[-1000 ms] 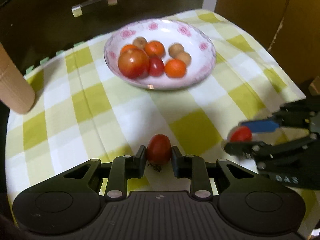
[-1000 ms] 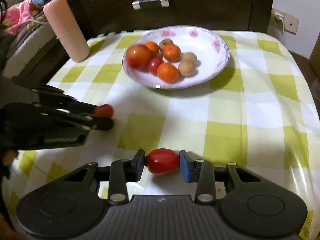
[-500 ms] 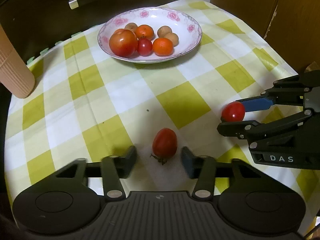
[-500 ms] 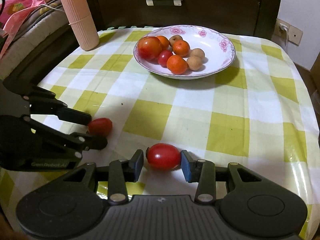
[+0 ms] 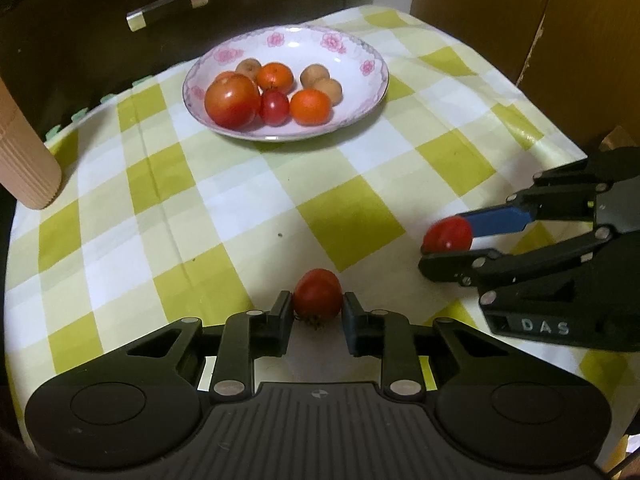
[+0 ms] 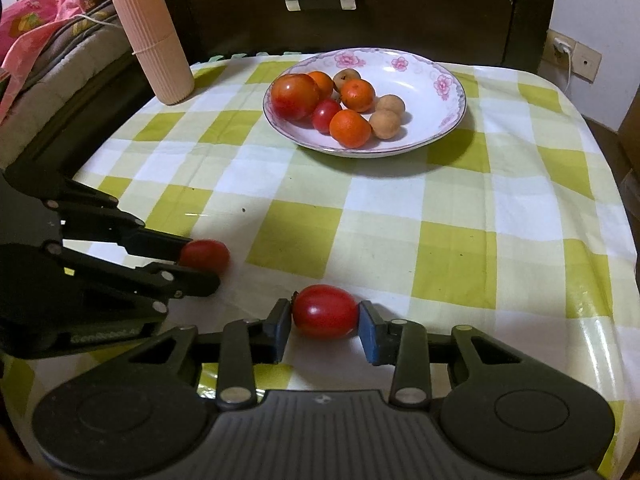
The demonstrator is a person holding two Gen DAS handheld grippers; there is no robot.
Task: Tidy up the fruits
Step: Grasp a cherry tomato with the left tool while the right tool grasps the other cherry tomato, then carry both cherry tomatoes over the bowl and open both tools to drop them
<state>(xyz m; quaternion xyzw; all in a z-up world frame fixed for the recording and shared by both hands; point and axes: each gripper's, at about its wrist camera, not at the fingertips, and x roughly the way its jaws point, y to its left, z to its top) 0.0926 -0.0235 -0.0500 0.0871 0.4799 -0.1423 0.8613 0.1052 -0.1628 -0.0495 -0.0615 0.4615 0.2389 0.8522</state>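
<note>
Left gripper fingers clamp stemmed tomato; right gripper fingers closing on oval tomato

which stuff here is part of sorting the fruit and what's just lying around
Job: left tool shut on a small tomato; right tool on another small tomato; plate of fruit.
Lying about: pink ribbed cylinder; drawer handle; bedding.
</note>
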